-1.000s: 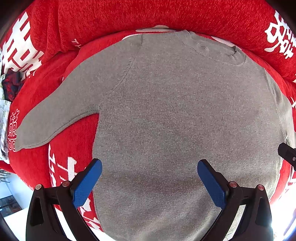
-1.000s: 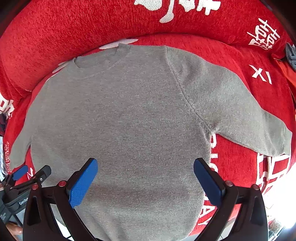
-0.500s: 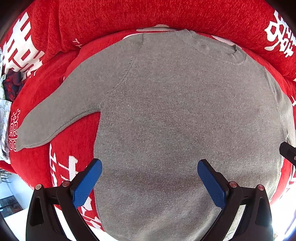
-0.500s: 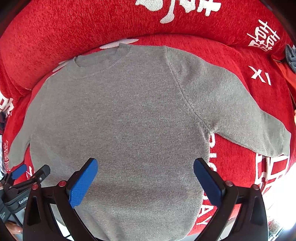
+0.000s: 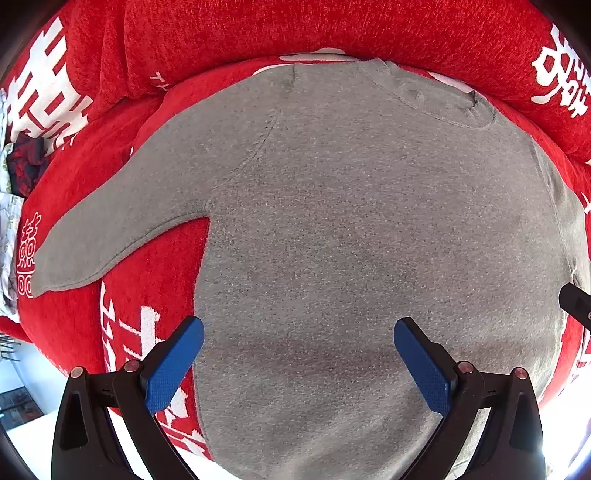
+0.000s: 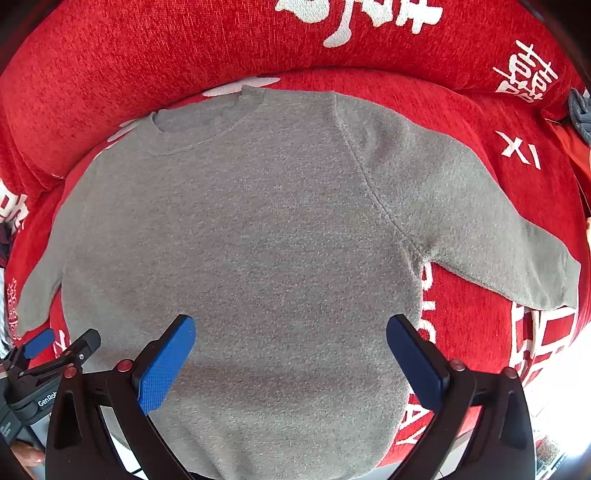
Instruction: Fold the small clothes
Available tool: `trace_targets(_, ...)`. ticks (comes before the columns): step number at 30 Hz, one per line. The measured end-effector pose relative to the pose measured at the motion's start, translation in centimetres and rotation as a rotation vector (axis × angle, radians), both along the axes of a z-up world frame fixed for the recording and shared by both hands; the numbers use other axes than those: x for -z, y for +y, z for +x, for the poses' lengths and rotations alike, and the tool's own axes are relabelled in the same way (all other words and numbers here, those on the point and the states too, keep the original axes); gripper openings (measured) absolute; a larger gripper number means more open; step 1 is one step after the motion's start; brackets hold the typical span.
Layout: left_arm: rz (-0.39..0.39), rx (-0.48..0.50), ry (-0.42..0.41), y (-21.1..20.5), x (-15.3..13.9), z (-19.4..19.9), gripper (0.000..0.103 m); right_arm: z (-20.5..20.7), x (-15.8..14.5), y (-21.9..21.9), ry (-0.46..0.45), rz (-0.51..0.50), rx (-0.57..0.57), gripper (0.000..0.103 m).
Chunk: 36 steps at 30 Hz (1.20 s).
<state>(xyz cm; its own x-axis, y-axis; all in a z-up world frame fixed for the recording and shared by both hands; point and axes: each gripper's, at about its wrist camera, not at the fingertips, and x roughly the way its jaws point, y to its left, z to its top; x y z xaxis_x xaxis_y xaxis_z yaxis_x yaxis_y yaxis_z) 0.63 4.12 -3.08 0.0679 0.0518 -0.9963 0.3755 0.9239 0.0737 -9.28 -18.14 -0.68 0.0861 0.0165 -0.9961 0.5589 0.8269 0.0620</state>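
A grey long-sleeved sweater [image 5: 351, 229] [image 6: 240, 240] lies flat on a red sofa seat, collar toward the backrest, hem hanging over the front edge. Its left sleeve [image 5: 110, 229] and right sleeve [image 6: 480, 221] are spread out to the sides. My left gripper [image 5: 299, 339] hovers open over the lower left part of the body, nothing between its blue pads. My right gripper [image 6: 291, 336] hovers open over the lower right part, also holding nothing. The left gripper [image 6: 55, 347] shows at the lower left of the right wrist view.
The red sofa cover [image 5: 258, 33] [image 6: 184, 55] has white characters; its backrest rises just behind the collar. Dark patterned cloth [image 5: 26, 162] lies at the sofa's left end. A grey item [image 6: 580, 110] sits at the far right. Pale floor [image 5: 22, 369] shows below the front edge.
Both grippers have crept slightly lower and closer over the sweater; the sweater has not moved and both stay open.
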Motion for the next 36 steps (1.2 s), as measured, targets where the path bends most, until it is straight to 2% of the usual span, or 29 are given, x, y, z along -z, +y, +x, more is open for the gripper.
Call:
trace_targets(22, -0.001, 0.001, -0.011, 1.7, 0.2, 0.6, 0.103, 0.6, 0.0, 1.7, 0.004, -0.001, -0.016, 0.103)
trace_targets(36, -0.024, -0.038, 0.005, 4.0, 0.7, 2.0, 0.103, 1.8, 0.0, 3.6, 0.015, -0.007, -0.049, 0.103)
